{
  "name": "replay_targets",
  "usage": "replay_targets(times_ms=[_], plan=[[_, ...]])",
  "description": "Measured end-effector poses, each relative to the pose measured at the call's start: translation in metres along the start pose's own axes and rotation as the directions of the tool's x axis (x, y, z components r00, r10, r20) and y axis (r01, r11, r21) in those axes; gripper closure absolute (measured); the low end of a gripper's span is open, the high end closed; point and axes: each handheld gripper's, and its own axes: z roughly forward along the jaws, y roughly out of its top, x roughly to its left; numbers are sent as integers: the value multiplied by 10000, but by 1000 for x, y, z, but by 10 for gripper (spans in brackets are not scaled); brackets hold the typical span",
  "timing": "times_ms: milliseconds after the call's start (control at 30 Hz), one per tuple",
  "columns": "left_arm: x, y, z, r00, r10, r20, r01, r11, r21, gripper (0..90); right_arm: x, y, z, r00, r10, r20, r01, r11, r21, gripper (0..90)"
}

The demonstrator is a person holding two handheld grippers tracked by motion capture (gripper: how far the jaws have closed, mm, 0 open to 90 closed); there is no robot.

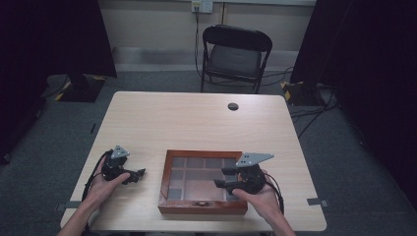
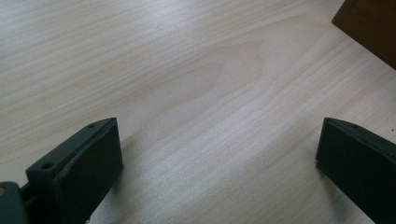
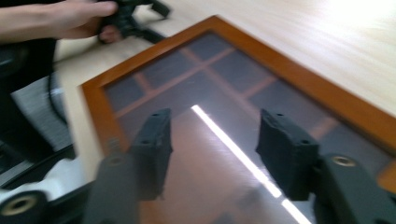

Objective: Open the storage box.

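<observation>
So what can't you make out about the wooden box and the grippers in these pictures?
- Box contents: in the high view the glass lid's sheen hides what the compartments hold.
- Small fitting on the box's front edge: too small to identify.
- Right gripper: its view is motion-blurred and a glare streak crosses the glass; its jaws stand apart with nothing between.
- Left gripper: jaws cut off by the bottom edge; the box there is a corner.

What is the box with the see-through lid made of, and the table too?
The box looks like reddish-brown polished wood, and its lid panel seems to be glass, since a bright light streak reflects off it. The table looks like pale wood or wood-look laminate, with visible grain lines.
</observation>
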Motion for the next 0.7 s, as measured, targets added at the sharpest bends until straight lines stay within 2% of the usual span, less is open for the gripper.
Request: replay_targets(times_ms=[67,167,233,433,533,700], plan=[[-1,0,0,10000,21,-18,-21,10000,-22,0,5,-2,4,9982,-177,-569,184,9998,109,558],[-1,1,0,10000,-39,-88,38,10000,-18,2,12,-3,10,9960,-464,-760,485,9985,262,609],[-2,1,-1,9998,-99,-168,99,10000,4,6,15,-4,14,9930,-493,-1076,540,9977,406,647],[-5,3,-5,9996,-167,-222,168,9999,15,172,31,-8,22,9799,-779,-1835,956,9914,898,715],[-8,4,-6,9998,3,-218,-2,10000,57,166,35,-10,23,9768,-898,-1943,1109,9888,1003,757],[-14,7,-10,9998,166,-55,-167,9997,-150,170,37,-12,30,9707,-1022,-2175,1304,9842,1198,813]])
